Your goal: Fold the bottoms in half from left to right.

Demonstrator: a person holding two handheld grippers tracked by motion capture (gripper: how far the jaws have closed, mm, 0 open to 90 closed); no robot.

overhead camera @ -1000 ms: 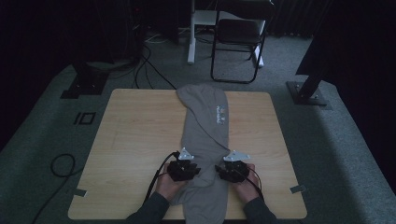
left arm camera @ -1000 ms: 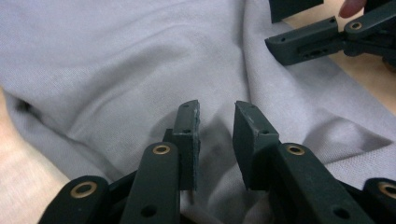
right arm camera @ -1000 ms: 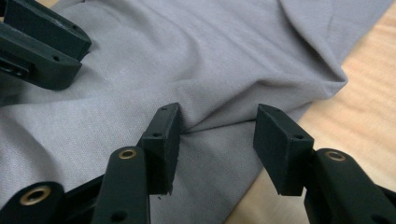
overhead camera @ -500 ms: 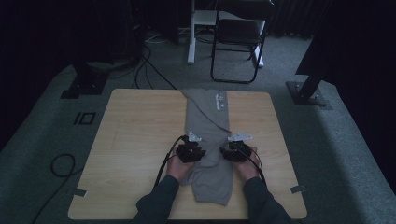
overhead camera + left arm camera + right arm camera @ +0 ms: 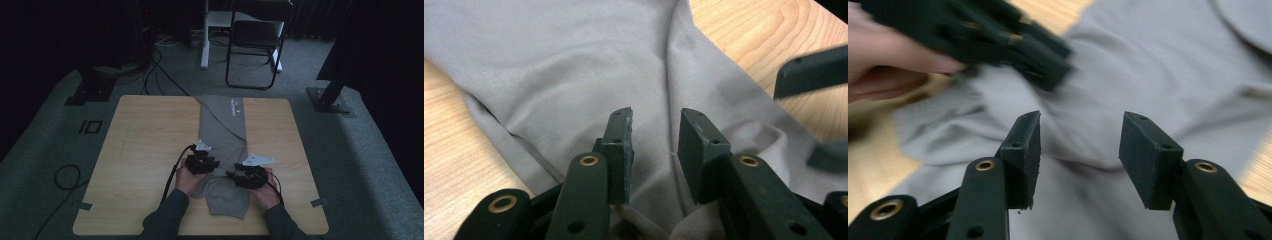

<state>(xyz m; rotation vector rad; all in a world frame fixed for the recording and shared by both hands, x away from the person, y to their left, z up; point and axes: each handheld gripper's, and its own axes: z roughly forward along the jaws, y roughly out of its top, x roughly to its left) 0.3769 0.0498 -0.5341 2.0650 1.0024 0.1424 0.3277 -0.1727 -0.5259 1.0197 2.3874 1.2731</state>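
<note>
A long grey garment [image 5: 225, 130] lies lengthwise down the middle of the wooden table [image 5: 145, 150], its near end bunched between the person's hands. My left gripper [image 5: 201, 161] hovers over the garment's left side. Its jaws have just been opening. In the left gripper view the gripper [image 5: 655, 117] stands open above the grey cloth [image 5: 574, 60], nothing between the pads. My right gripper [image 5: 246, 176] sits slightly nearer, over the right side. It [image 5: 1080, 125] is open over the cloth [image 5: 1173, 65], with the left gripper [image 5: 998, 35] blurred just beyond it.
A black folding chair [image 5: 255, 40] and a white desk leg [image 5: 205, 35] stand beyond the table's far edge. Cables [image 5: 65, 175] lie on the grey carpet to the left. Bare wood lies on both sides of the garment.
The garment's near end, which hung over the front edge, now lies on the table. Both hands moved away from the front edge; the right gripper has since drawn back a little.
</note>
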